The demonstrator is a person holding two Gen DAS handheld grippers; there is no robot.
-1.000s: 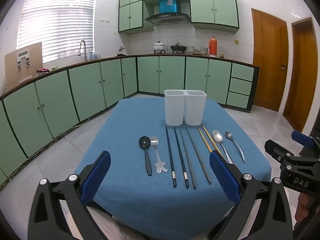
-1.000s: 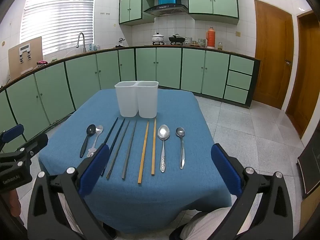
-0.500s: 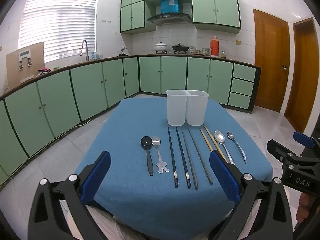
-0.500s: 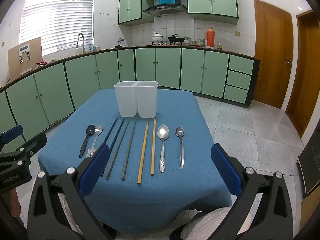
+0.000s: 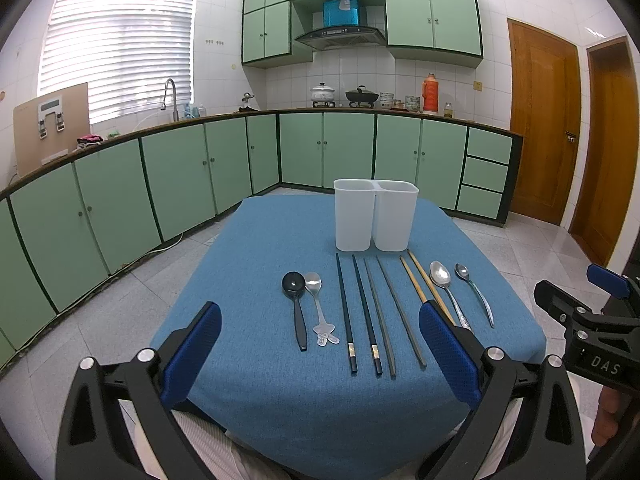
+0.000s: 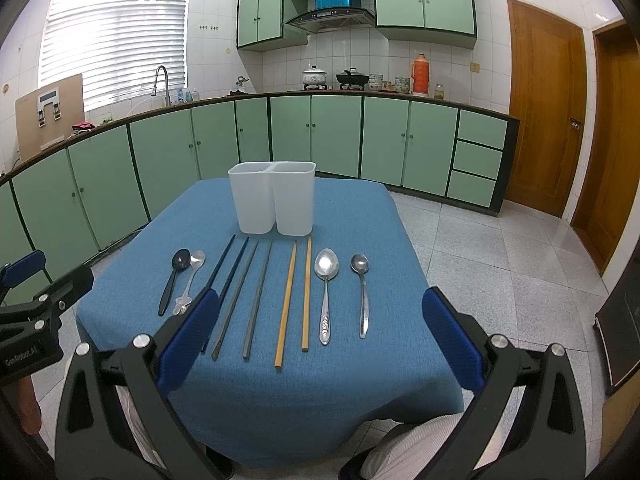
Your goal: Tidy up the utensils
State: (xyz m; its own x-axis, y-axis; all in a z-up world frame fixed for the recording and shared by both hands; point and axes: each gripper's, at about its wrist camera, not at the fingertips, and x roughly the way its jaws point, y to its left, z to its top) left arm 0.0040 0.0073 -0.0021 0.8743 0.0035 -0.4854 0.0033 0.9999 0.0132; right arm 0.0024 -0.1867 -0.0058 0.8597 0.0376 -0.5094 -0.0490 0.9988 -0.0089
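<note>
Your left gripper and right gripper both hang spread wide and empty at the table's near edge. The utensils lie in a row just in front of the white two-compartment holder: black spoon, black chopsticks, grey chopsticks, wooden chopsticks, large steel spoon.
</note>
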